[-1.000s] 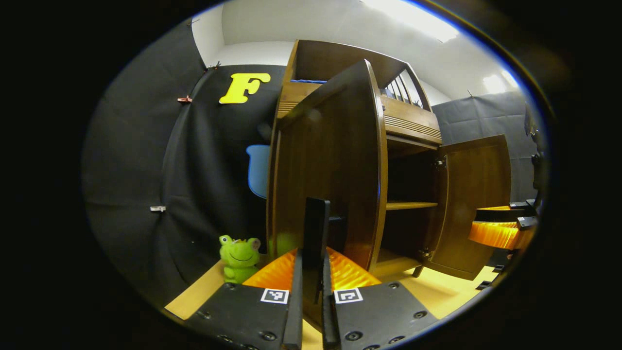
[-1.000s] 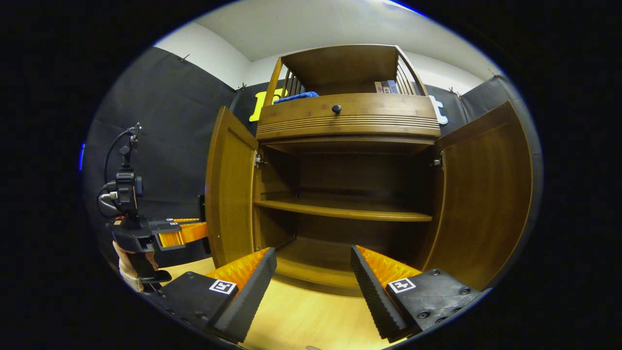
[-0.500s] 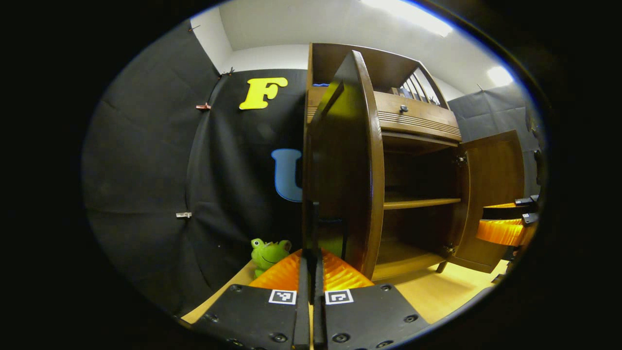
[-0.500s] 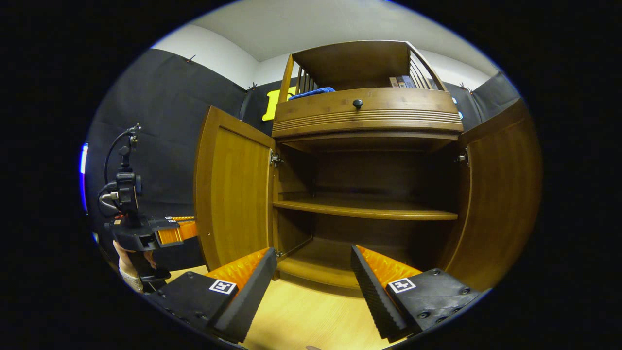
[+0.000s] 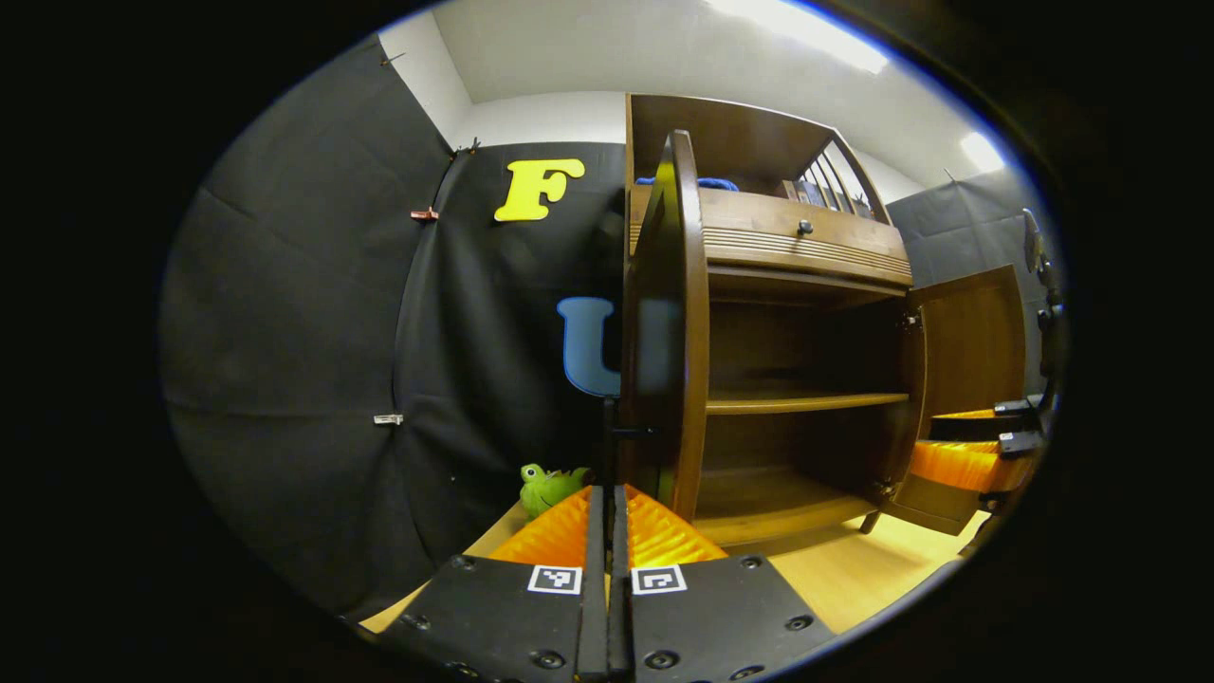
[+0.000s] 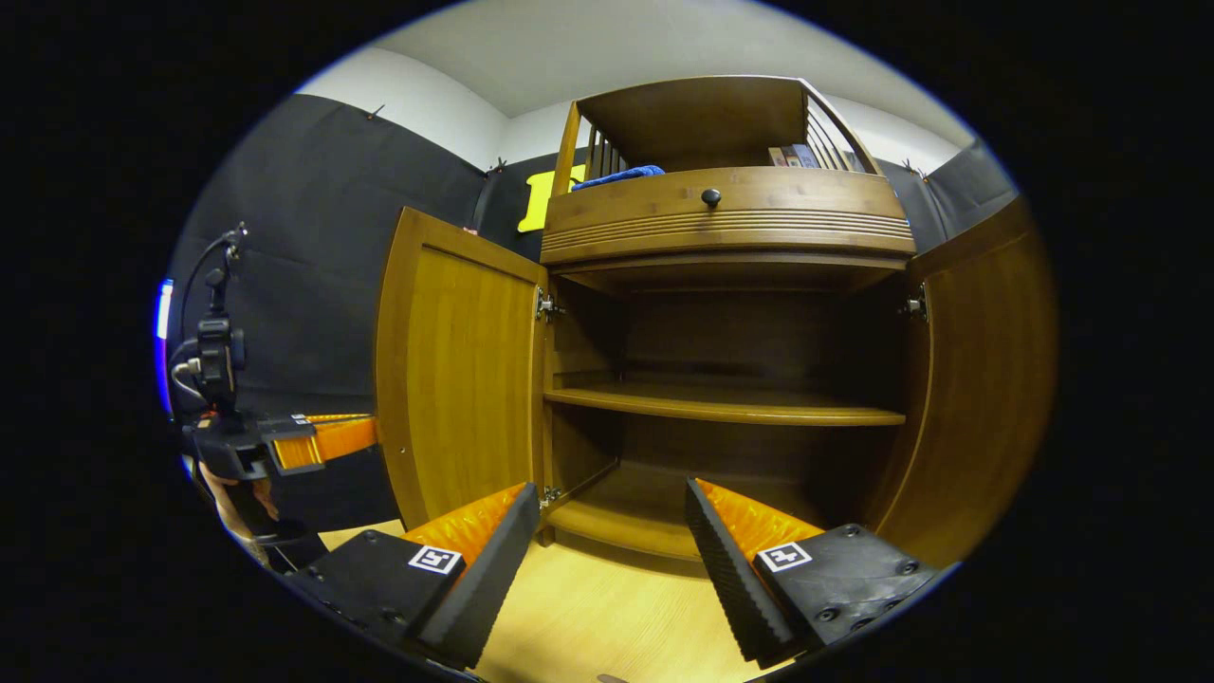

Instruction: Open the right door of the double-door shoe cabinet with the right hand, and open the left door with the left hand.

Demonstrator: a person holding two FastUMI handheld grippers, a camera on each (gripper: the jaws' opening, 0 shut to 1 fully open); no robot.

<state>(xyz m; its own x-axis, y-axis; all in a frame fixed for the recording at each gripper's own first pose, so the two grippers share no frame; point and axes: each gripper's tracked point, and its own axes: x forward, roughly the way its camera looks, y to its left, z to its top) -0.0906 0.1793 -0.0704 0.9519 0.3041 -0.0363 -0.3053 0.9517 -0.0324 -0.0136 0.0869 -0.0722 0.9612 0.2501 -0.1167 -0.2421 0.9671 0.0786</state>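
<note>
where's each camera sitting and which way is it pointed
Left gripper view: rides the left claw, fingers together on the left door's handle; it faces that door edge-on, with a green frog toy beside the cabinet.
Right gripper view: rides the right claw, fingers apart, facing straight into the open cabinet's shelf; a hand holds the left claw at far left.
Shared: the cabinet with both doors open, and each shows the other claw.

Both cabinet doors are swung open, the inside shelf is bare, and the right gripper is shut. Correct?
Not quite: the right gripper is open, its fingers spread wide apart in the right gripper view. The rest holds: the left door and right door stand open, and the shelf is bare.
</note>
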